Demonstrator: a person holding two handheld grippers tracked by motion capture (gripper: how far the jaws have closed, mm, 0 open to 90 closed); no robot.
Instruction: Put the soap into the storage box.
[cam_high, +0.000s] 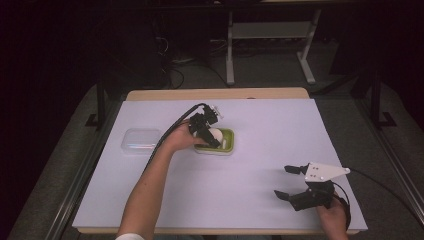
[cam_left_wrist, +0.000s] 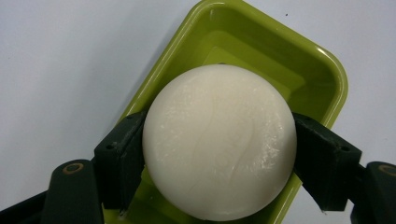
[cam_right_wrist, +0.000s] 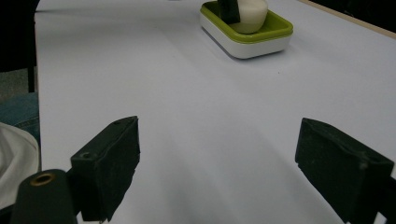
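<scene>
Black fingers of the left gripper pinch a round, cream-white bar of soap from both sides, one pad against each flank, and the soap sits over the hollow of a lime-green rectangular soap dish with a white base. Whether the soap touches the dish floor or hangs just above it cannot be told. One faint curved line is pressed into the soap's top face; no lettering can be read on it. That dish stands near the middle of the worktop, which is covered by a single pale sheet. Just beside the dish, on the person's left, lies one clear plastic rectangular lid or box, apart from the dish and with the person's left forearm passing near its corner. Well apart, near the front right corner of the sheet, the right gripper is held in the right hand with its fingers spread wide and nothing between them, only bare sheet lying ahead. Its grey three-cornered plate shows on top.
</scene>
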